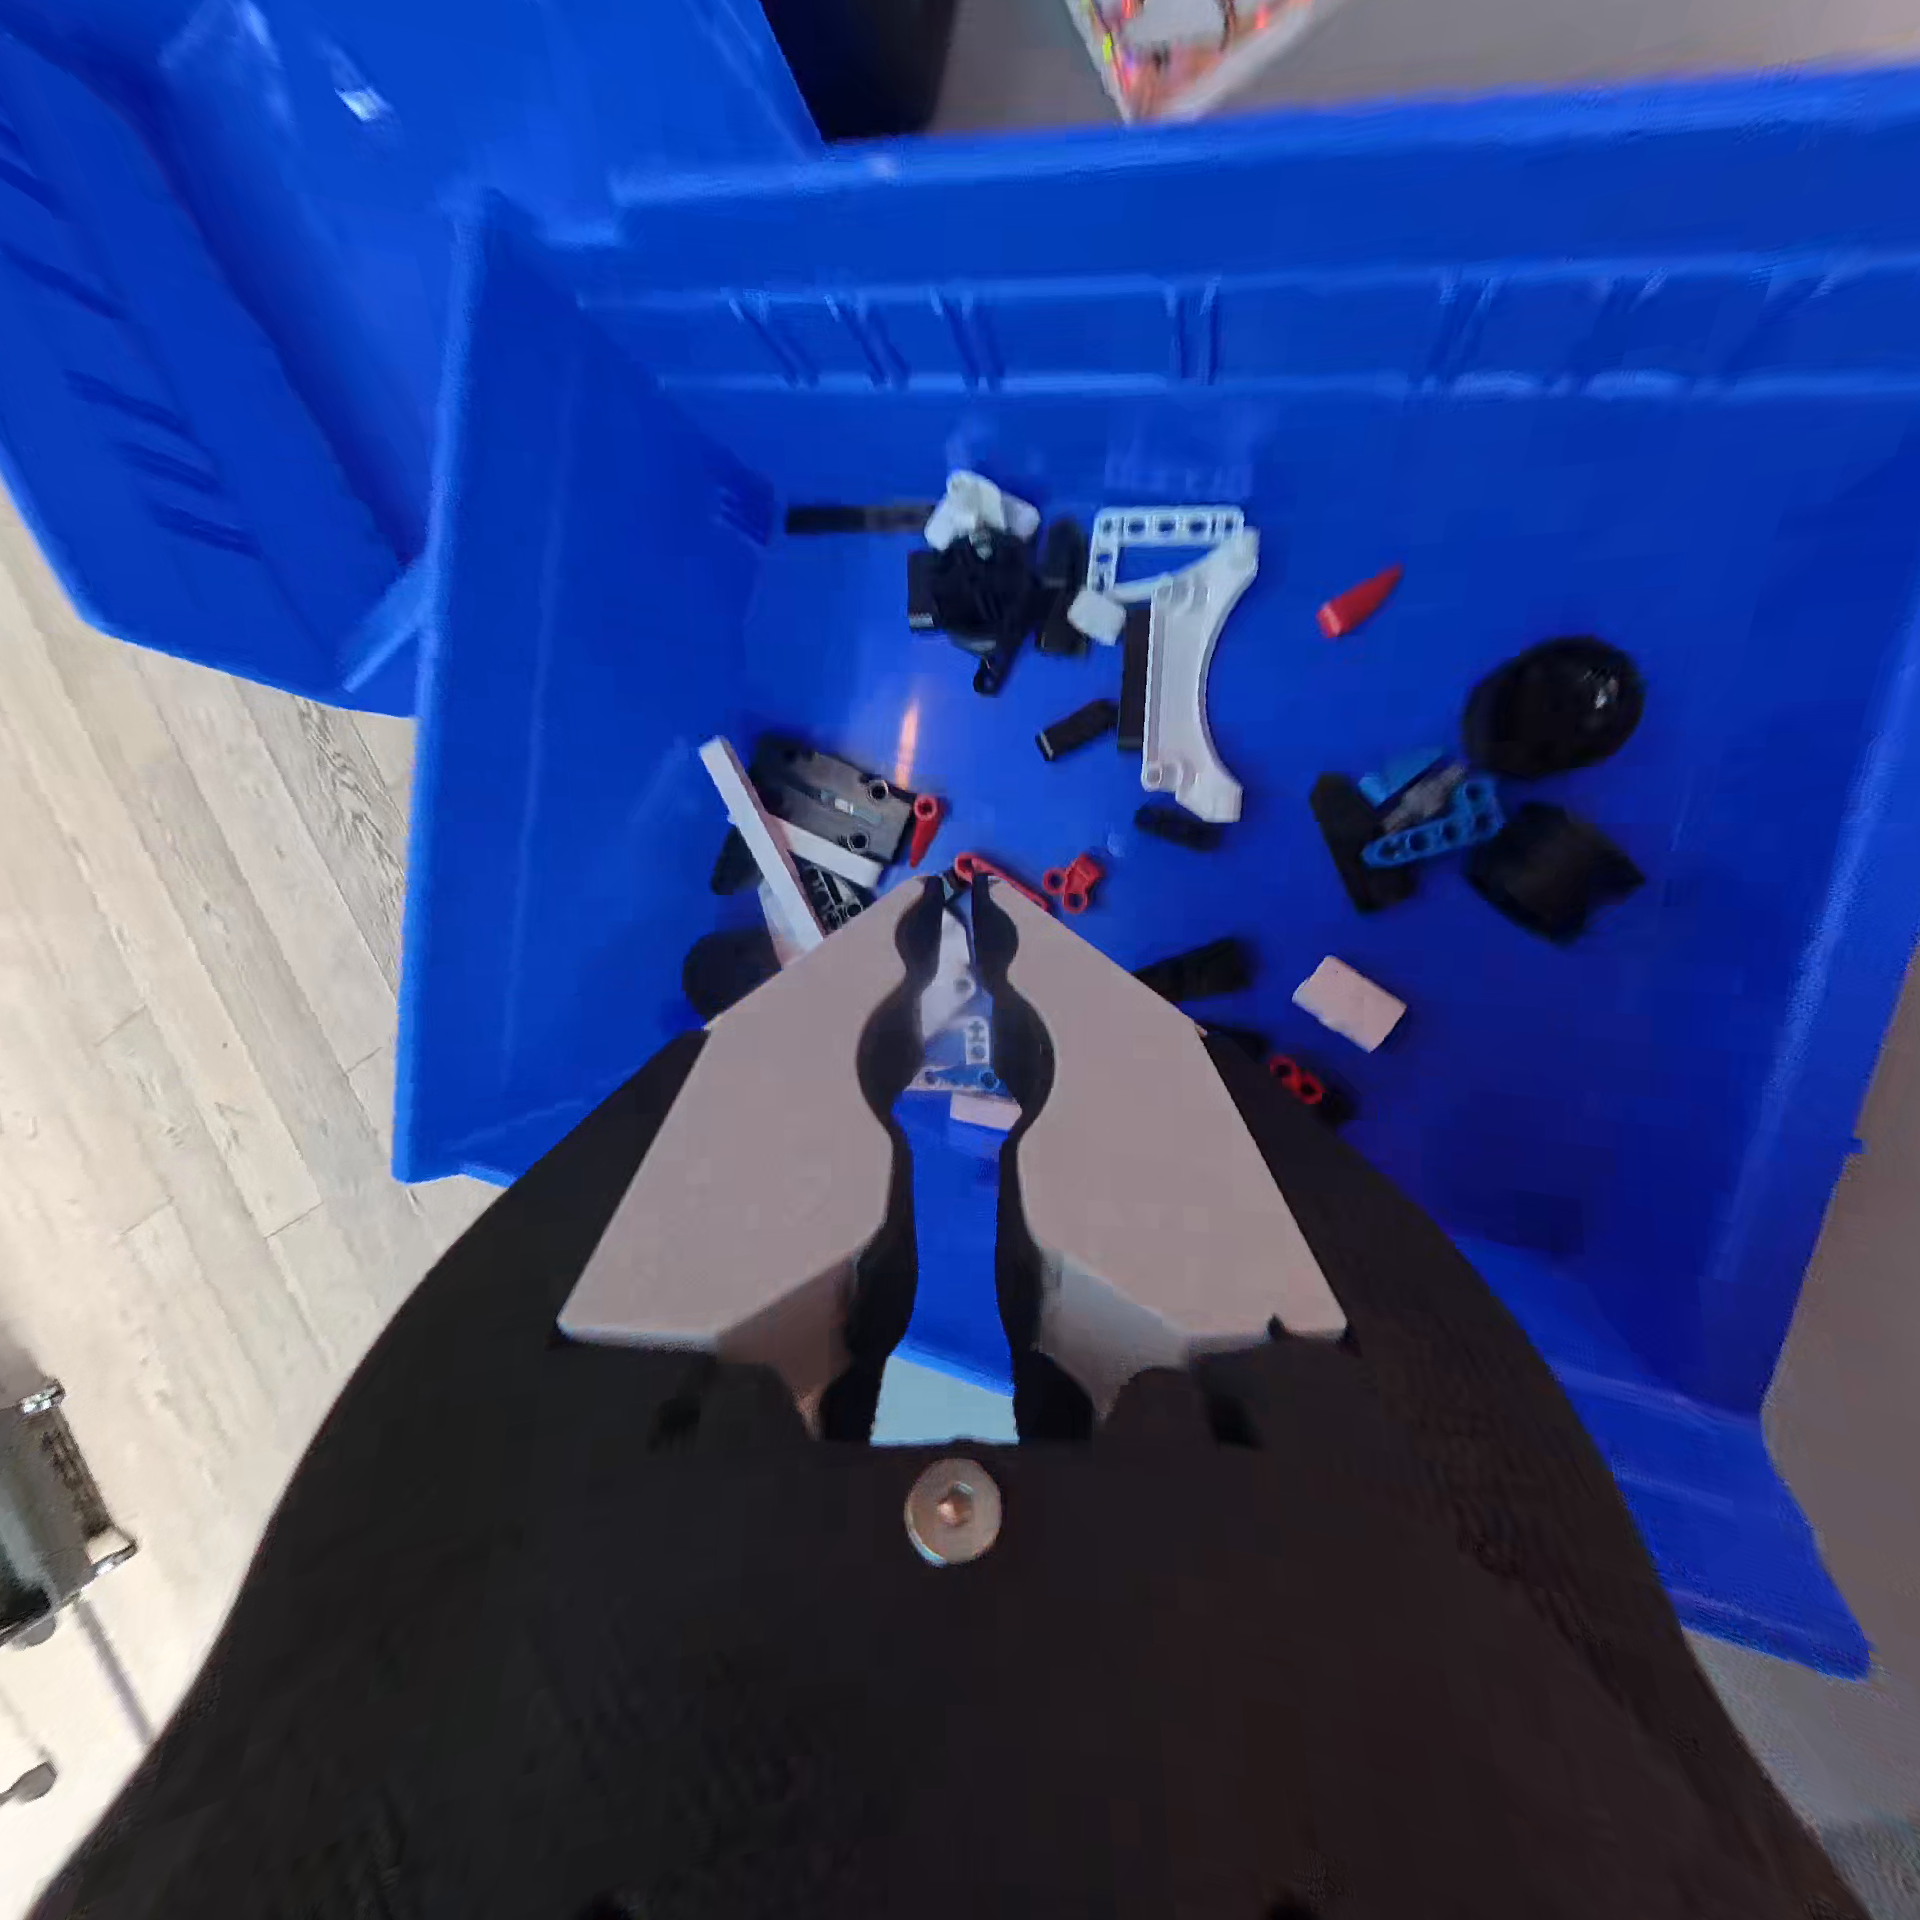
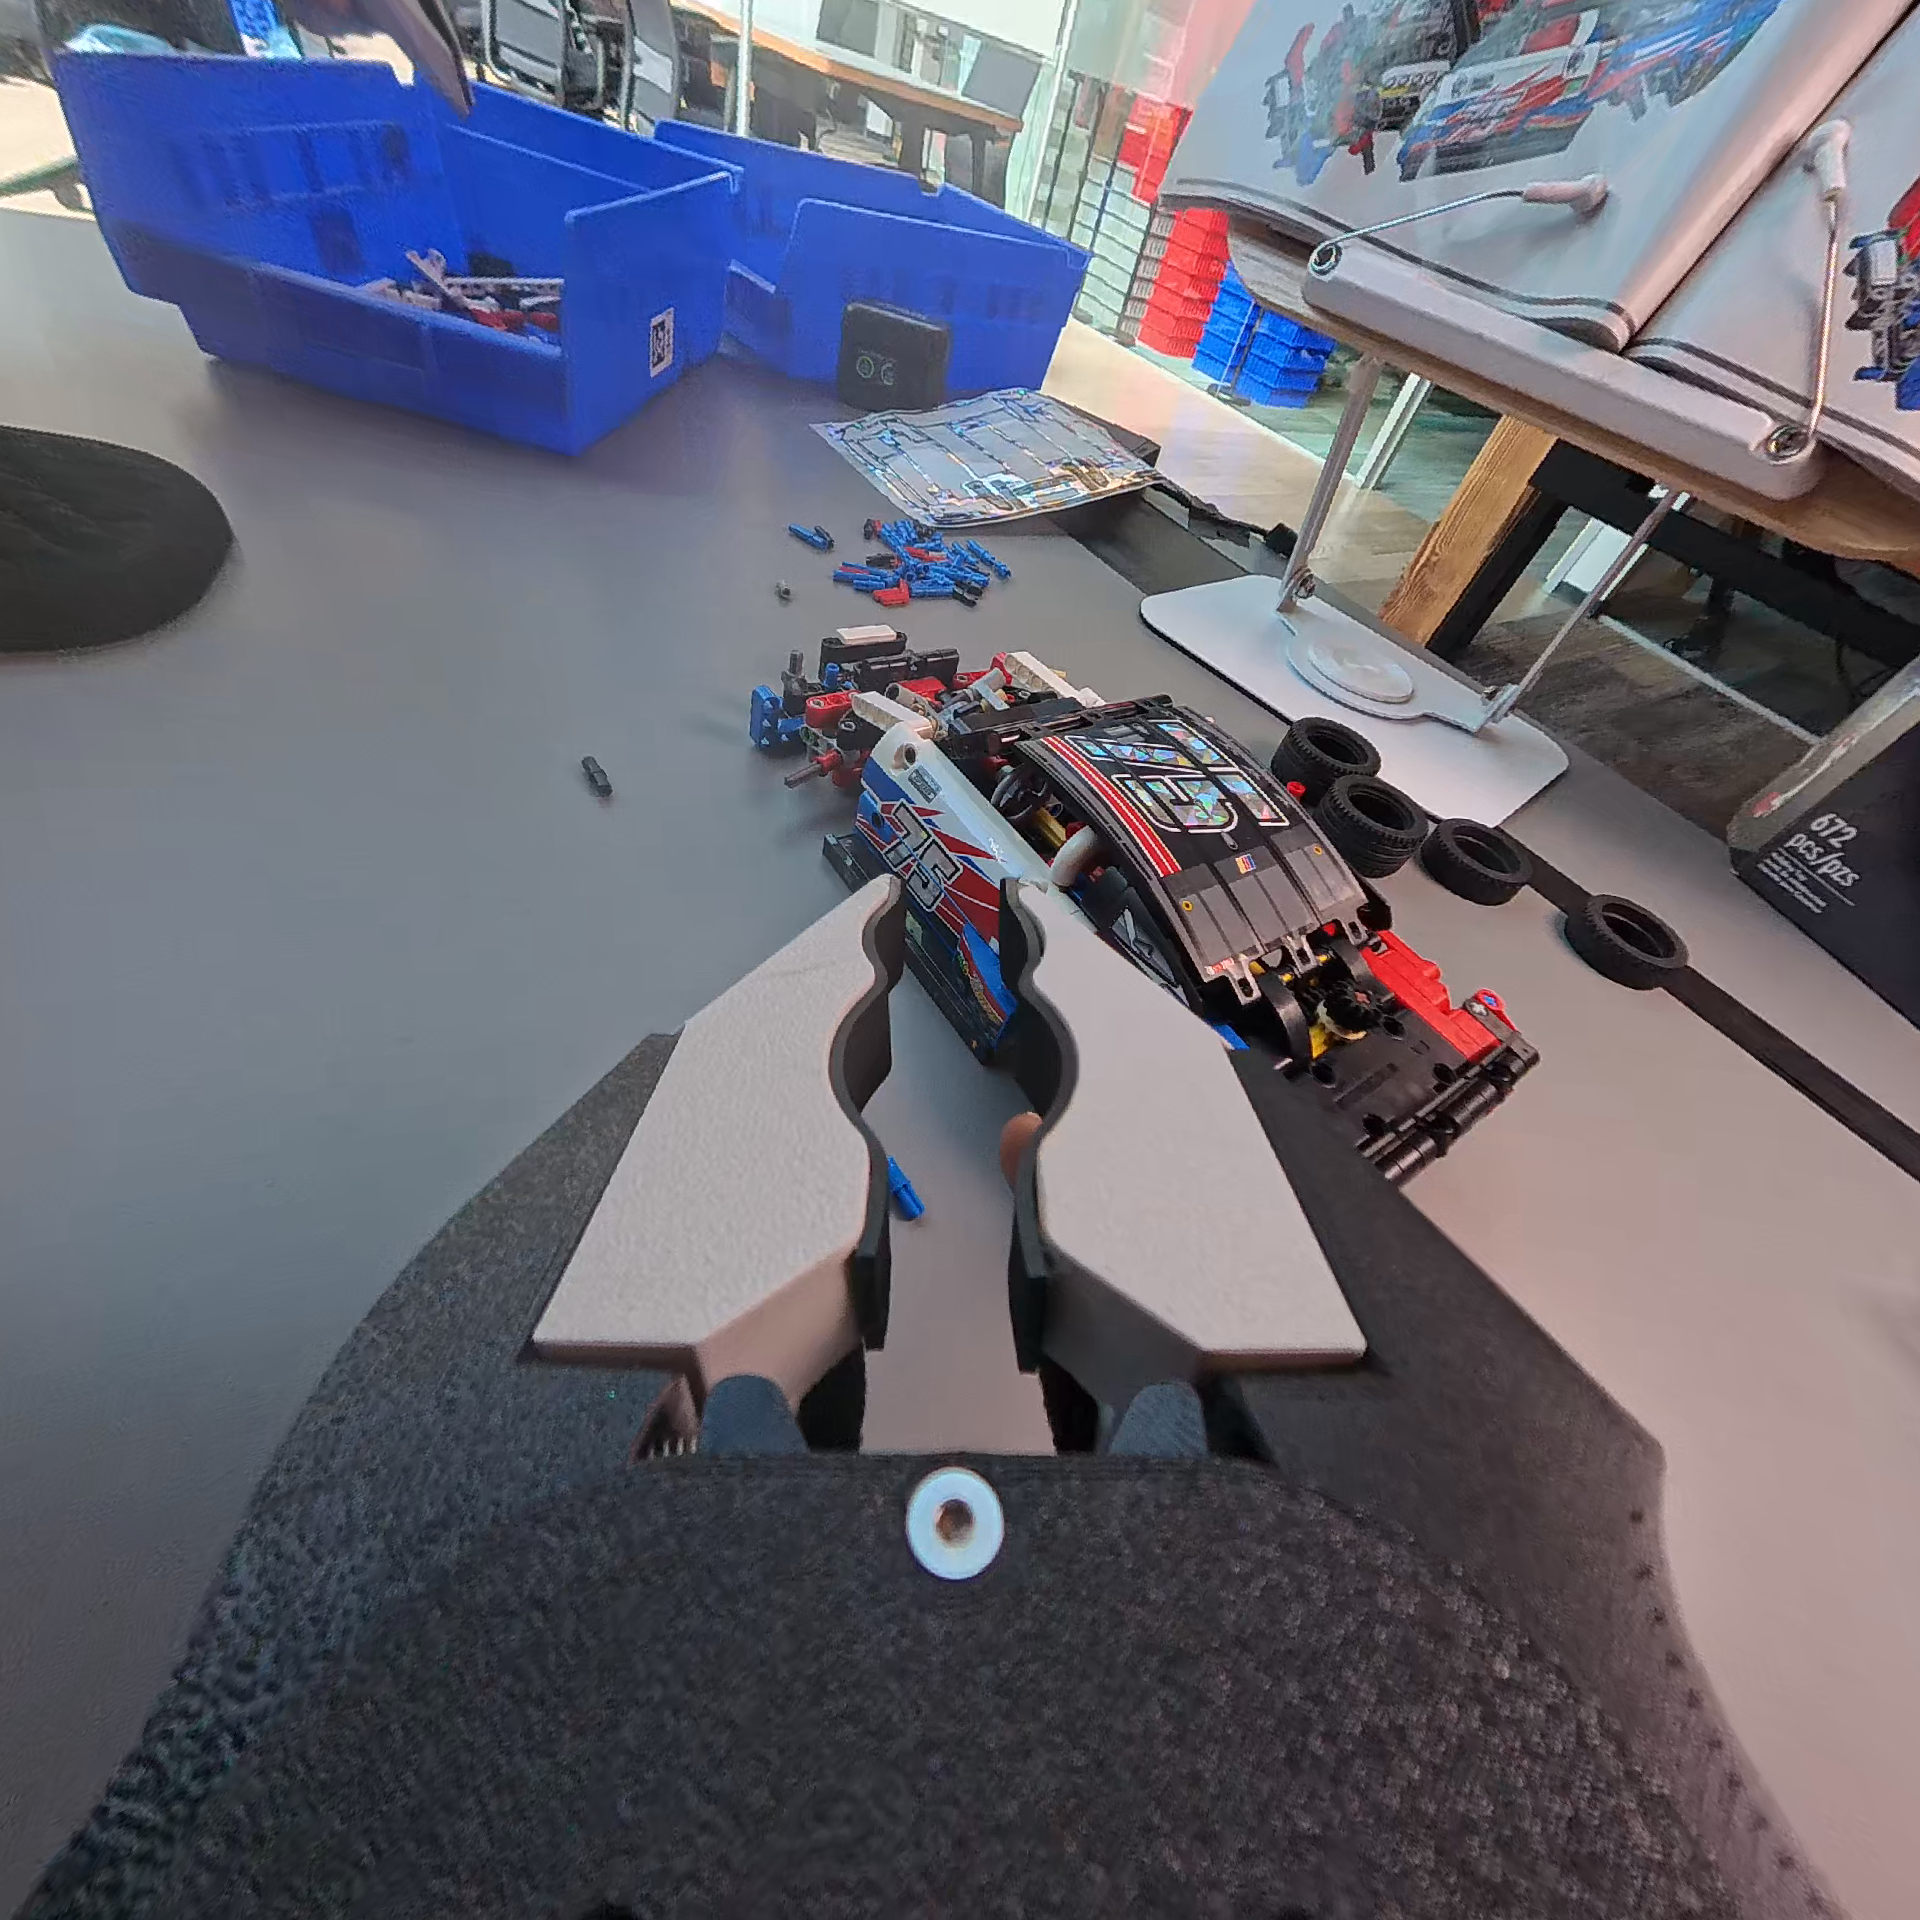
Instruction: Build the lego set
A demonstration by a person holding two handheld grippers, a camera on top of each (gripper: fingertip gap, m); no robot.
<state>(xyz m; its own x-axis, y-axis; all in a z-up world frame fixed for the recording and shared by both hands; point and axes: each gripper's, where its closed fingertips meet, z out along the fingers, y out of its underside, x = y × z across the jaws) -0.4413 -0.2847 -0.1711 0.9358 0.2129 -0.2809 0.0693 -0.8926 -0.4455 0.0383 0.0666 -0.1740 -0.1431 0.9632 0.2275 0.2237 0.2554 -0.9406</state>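
My left gripper (image 1: 956,896) hangs over a blue bin (image 1: 1143,197) of loose Lego parts. It is shut on a white and blue stickered panel (image 1: 964,1023) that shows between the fingers. White arch pieces (image 1: 1184,665), black parts and a black wheel (image 1: 1553,707) lie on the bin floor. My right gripper (image 2: 953,914) is open, low over the grey table (image 2: 416,831). Its fingertips straddle the white, blue and red side panel (image 2: 914,862) of the partly built race car (image 2: 1174,831).
Several black tyres (image 2: 1371,826) lie right of the car. A pile of blue and red pins (image 2: 925,566), a sticker sheet (image 2: 987,457), a loose black pin (image 2: 595,776) and a blue pin (image 2: 902,1190) are on the table. Blue bins (image 2: 312,208) stand far left, an instruction book on a stand (image 2: 1558,125) at right. The gap from one gripper's tips to the other's is roughly 60 cm. The black wheel (image 1: 1553,707) lies around 15 cm away from my left fingertips.
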